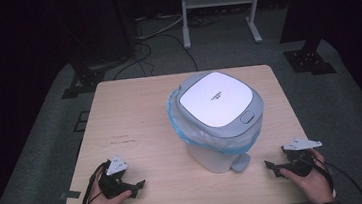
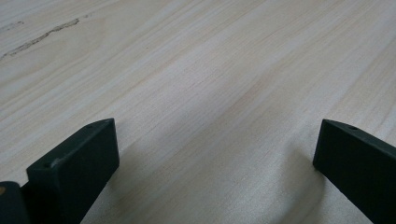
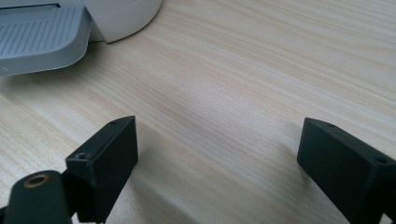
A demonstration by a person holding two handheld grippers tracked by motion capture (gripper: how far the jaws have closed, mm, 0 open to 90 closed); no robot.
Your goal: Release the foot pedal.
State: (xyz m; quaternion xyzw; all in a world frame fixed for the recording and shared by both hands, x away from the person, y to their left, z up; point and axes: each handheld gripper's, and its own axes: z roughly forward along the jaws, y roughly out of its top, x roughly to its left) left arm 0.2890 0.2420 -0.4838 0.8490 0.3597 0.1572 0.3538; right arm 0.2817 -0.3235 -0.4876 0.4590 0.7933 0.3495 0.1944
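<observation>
My right gripper (image 1: pixel 275 167) rests with fingers spread, empty; the bin (image 1: pixel 218 121) stands ahead-left of them, its pedal (image 3: pixel 39 37) nearest. My left gripper (image 1: pixel 133 187), also spread, lies farther off.

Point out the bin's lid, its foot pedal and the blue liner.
lid (image 1: pixel 215 98), high view, middle of its white top panel.
foot pedal (image 3: pixel 39 37), right gripper view, its ribbed grey tread.
blue liner (image 1: pixel 192 133), high view, bag edge folded below the rim.
</observation>
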